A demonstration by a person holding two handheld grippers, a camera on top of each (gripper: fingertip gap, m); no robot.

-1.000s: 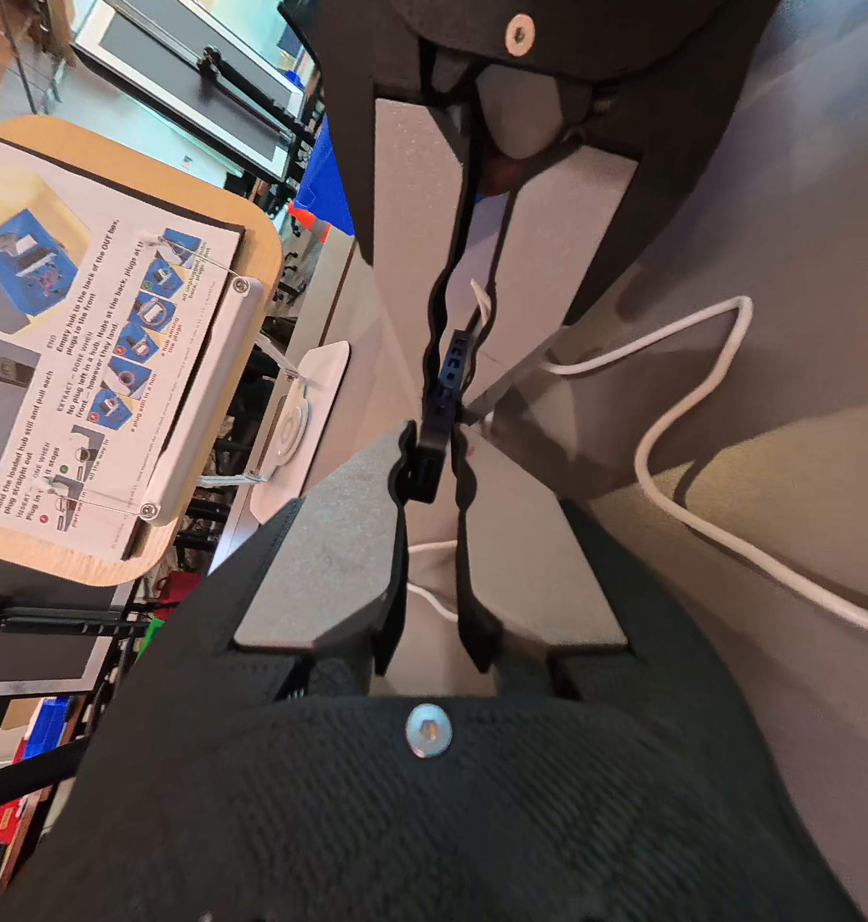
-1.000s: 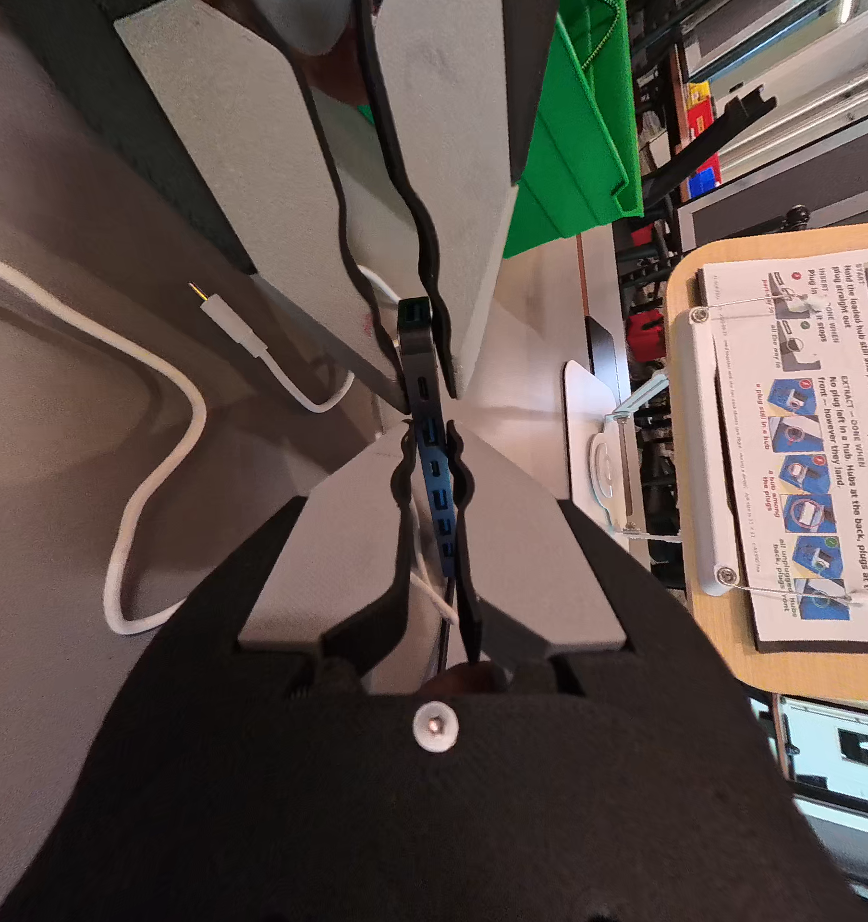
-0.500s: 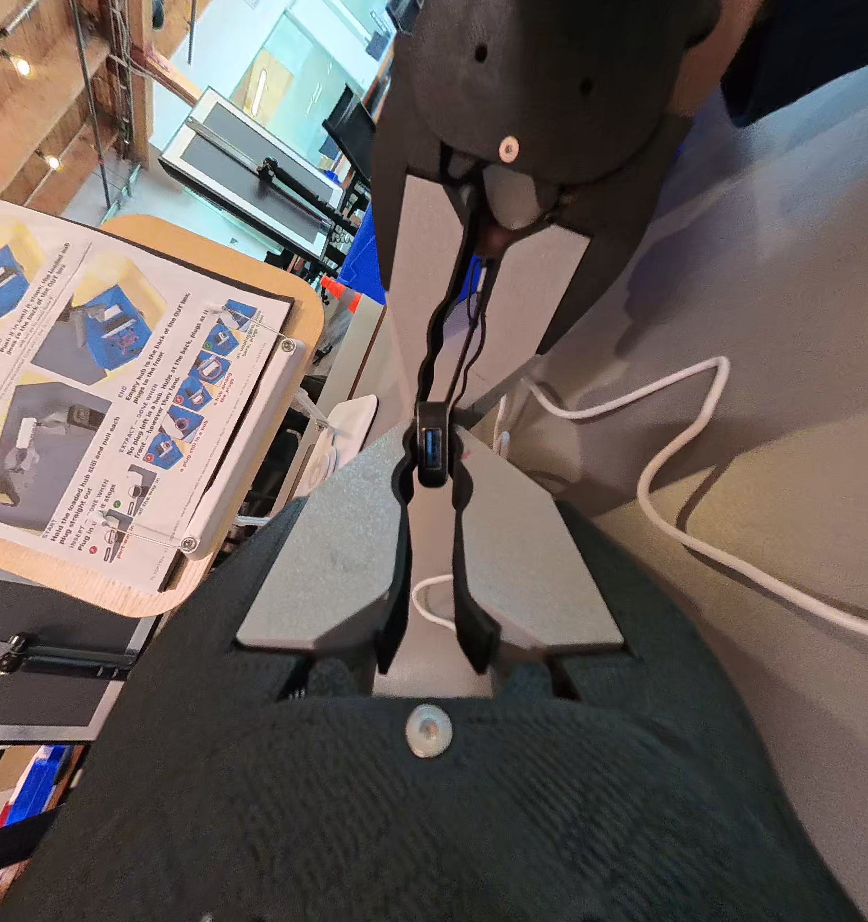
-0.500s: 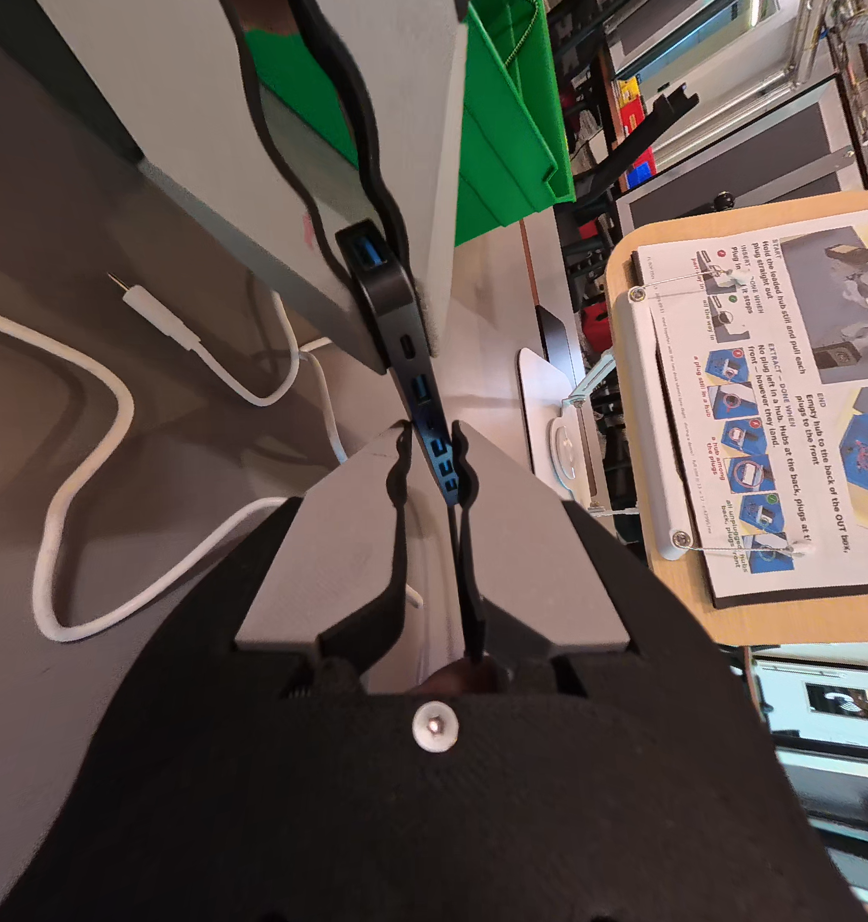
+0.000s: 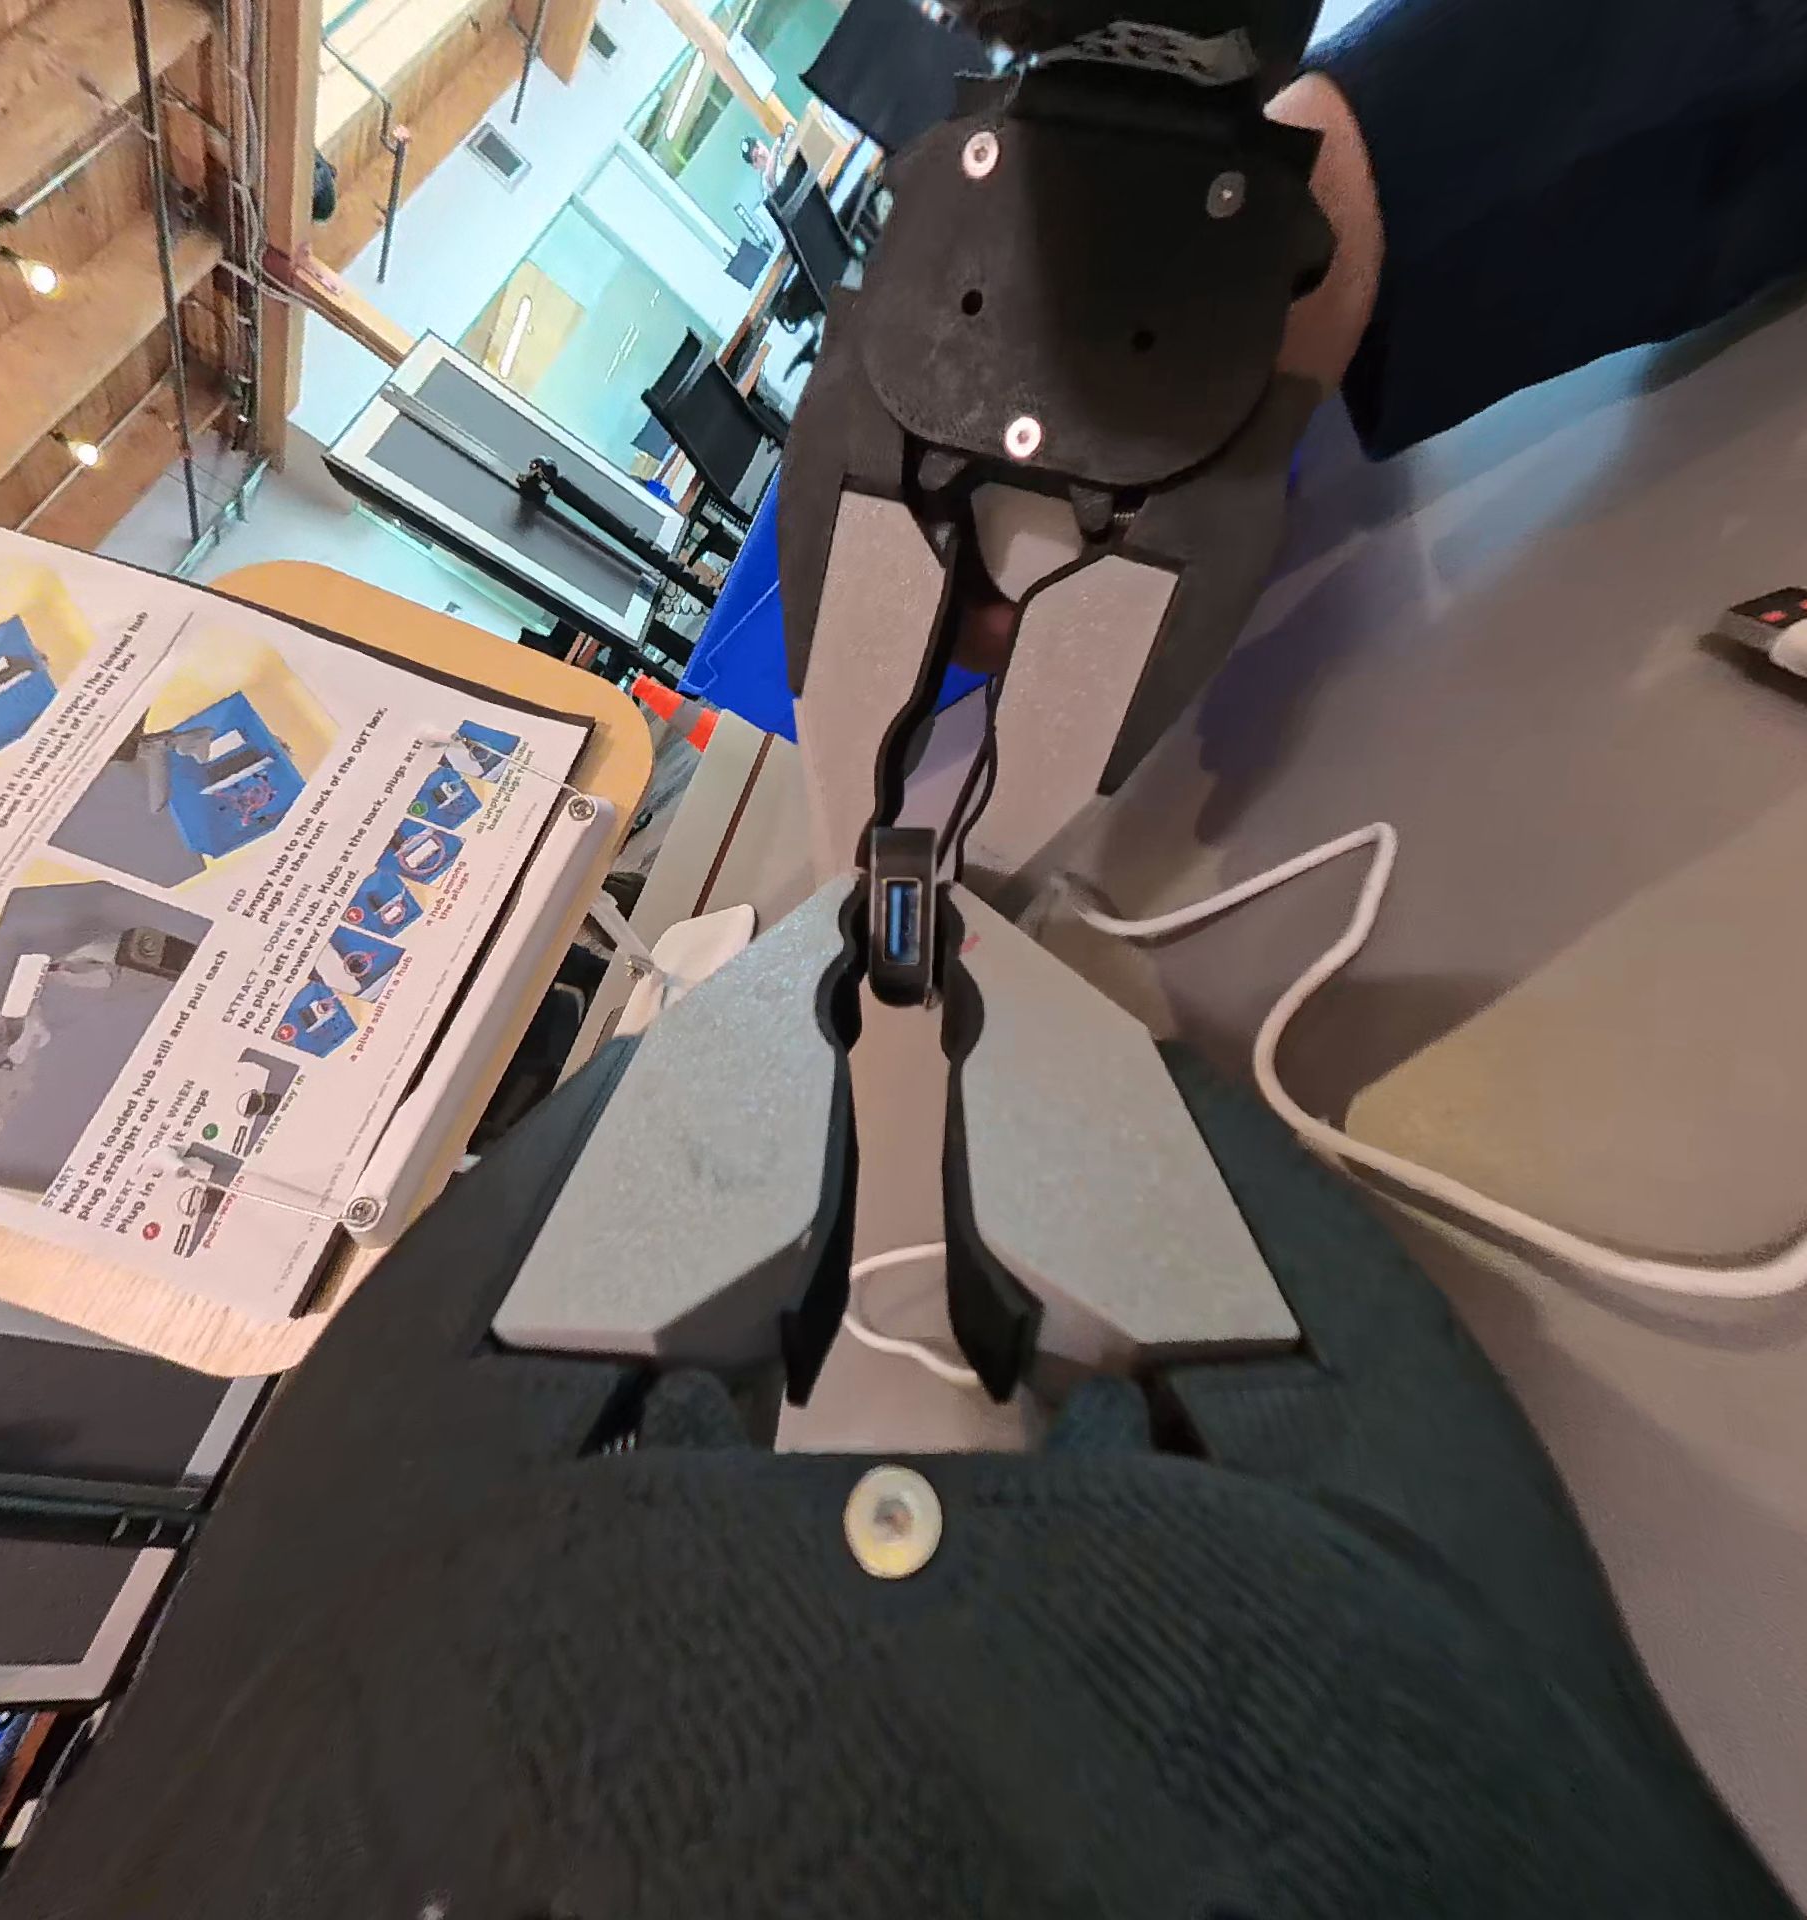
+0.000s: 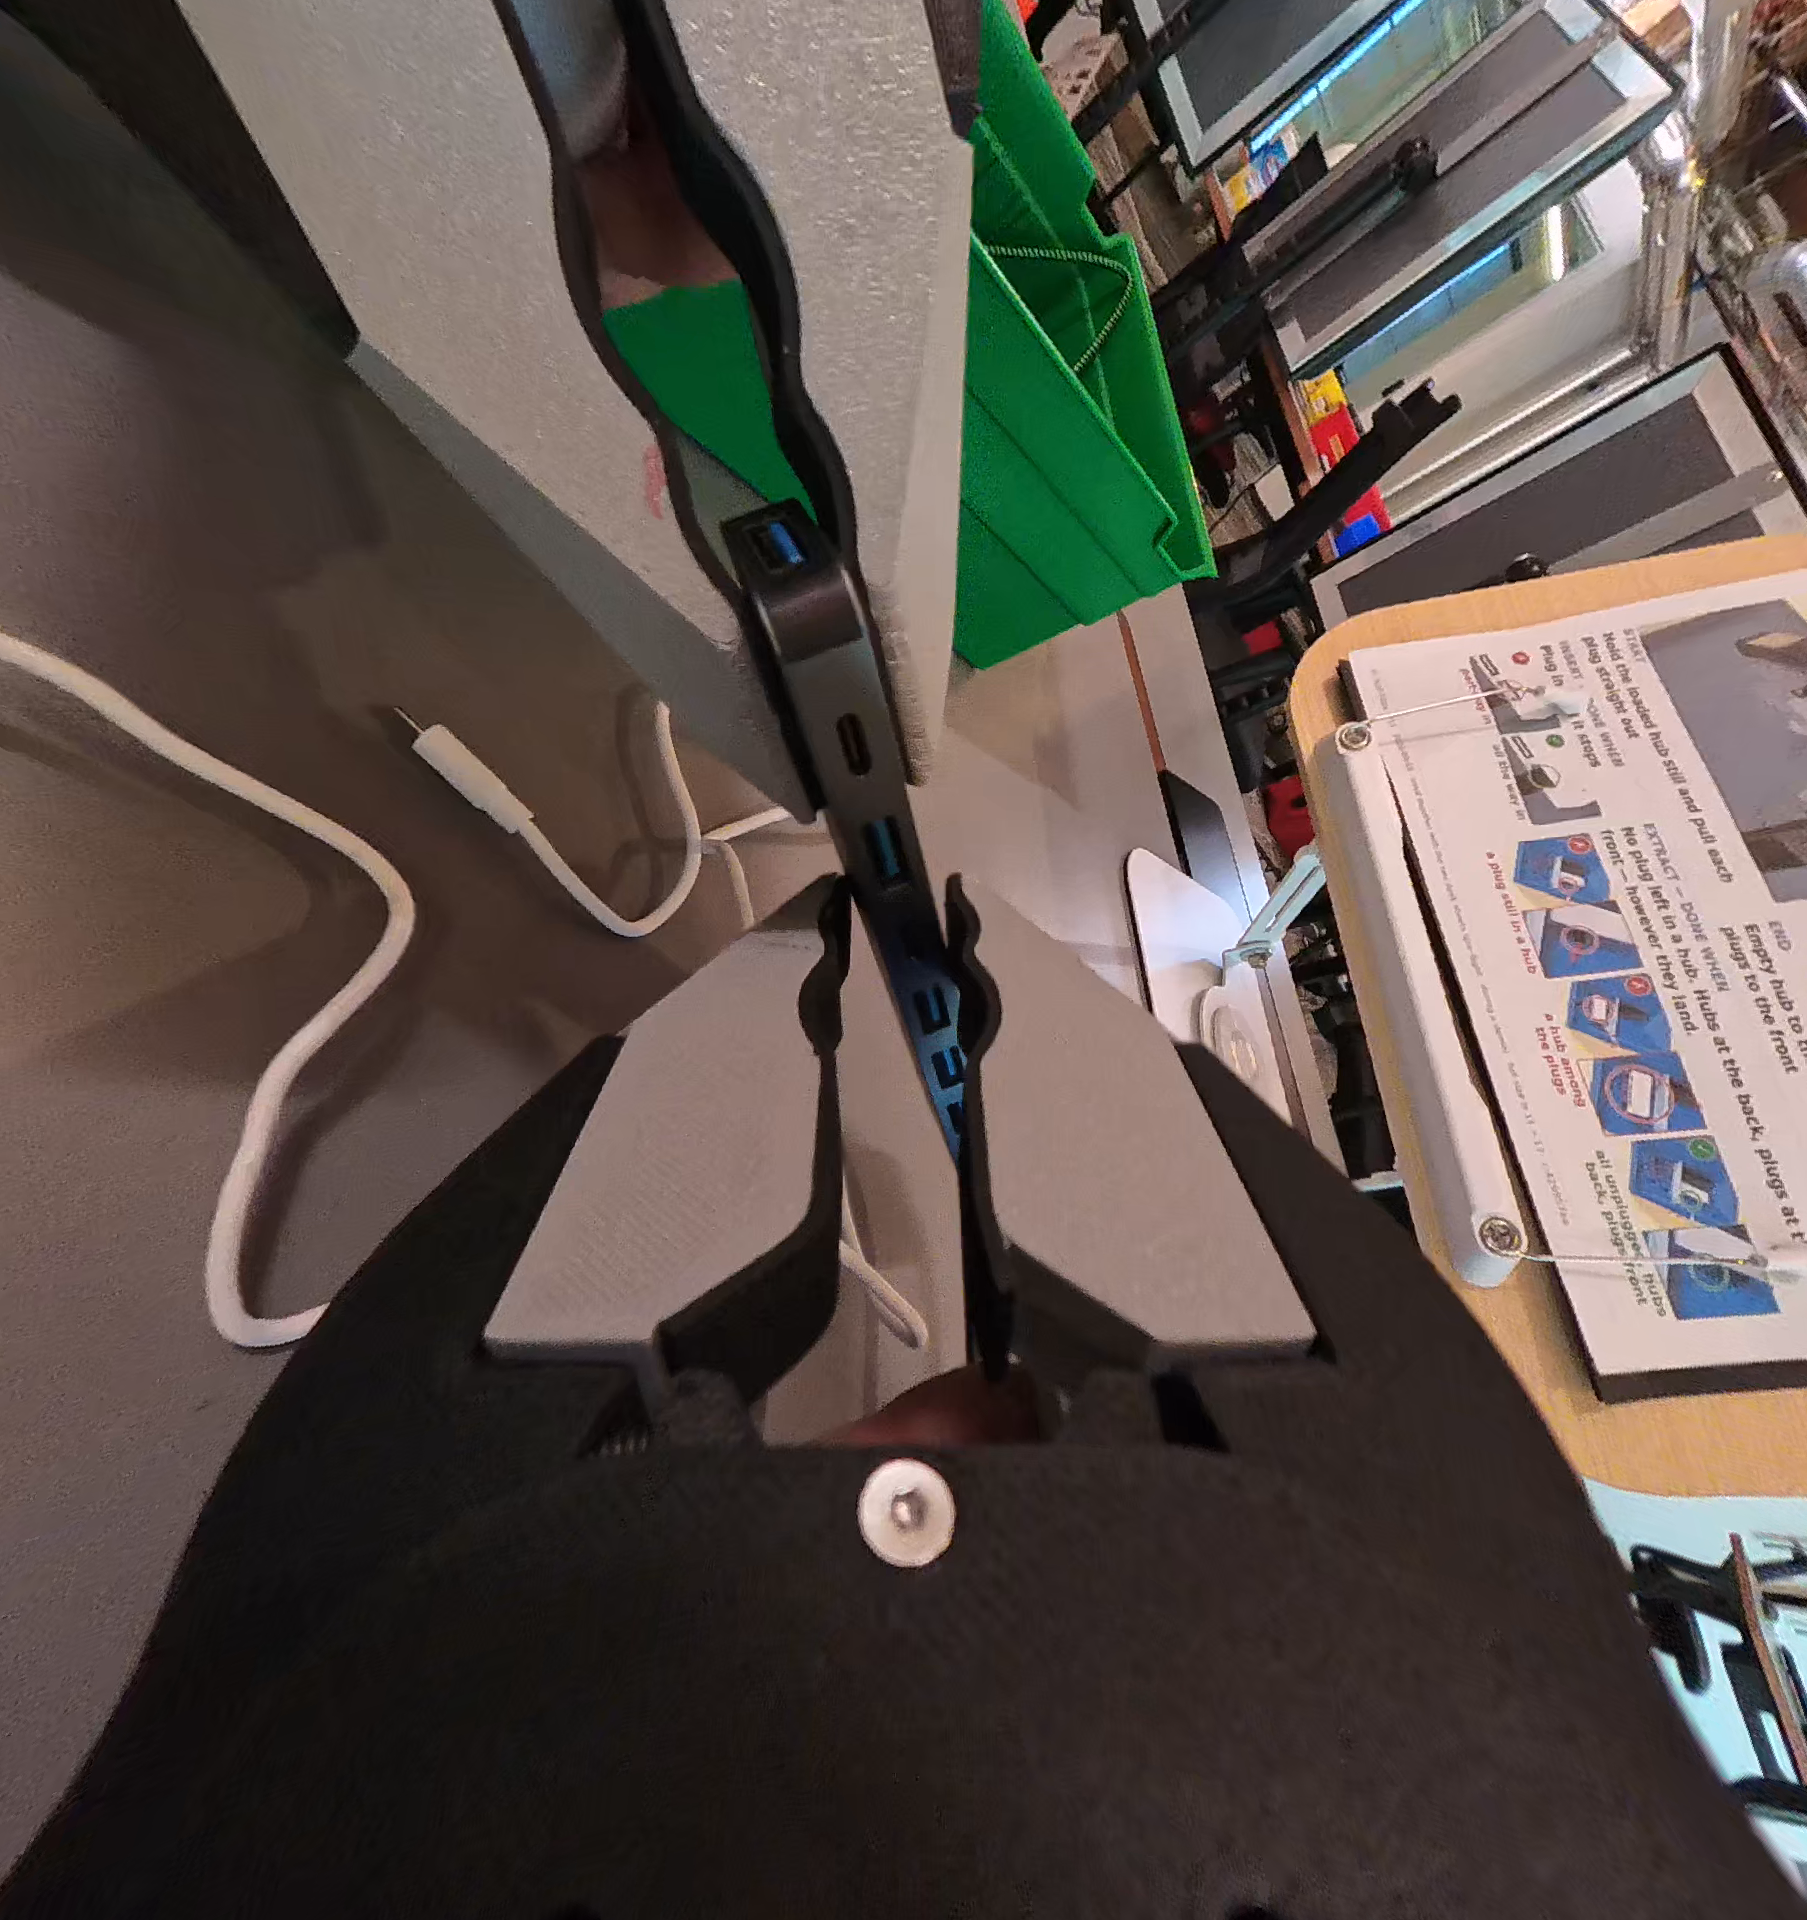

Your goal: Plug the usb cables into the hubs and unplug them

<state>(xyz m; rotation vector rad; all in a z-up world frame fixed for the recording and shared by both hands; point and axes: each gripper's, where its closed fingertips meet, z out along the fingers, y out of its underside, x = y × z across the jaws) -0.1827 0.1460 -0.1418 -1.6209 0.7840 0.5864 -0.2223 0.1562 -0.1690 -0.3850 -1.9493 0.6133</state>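
A: Two tongs on one hub, held in the air above the table. Left tongs are pinched on the end with the blue port; right tongs are closed on the other end, its jaws around the port edge. Over the last second the hub has swung from edge-on to port-first toward the left camera, and both tongs have risen off the table.

B: Meaning for the task?

A: Looks like a regrip or handover, so no plugging yet. White cable lies loose on the table, its plug well apart from the hub and free.

B: Blind spots?

A: Hub's middle is hidden between the tongs. Can't tell whether the right tongs' far jaw touches the hub. The green bin is partly blocked.
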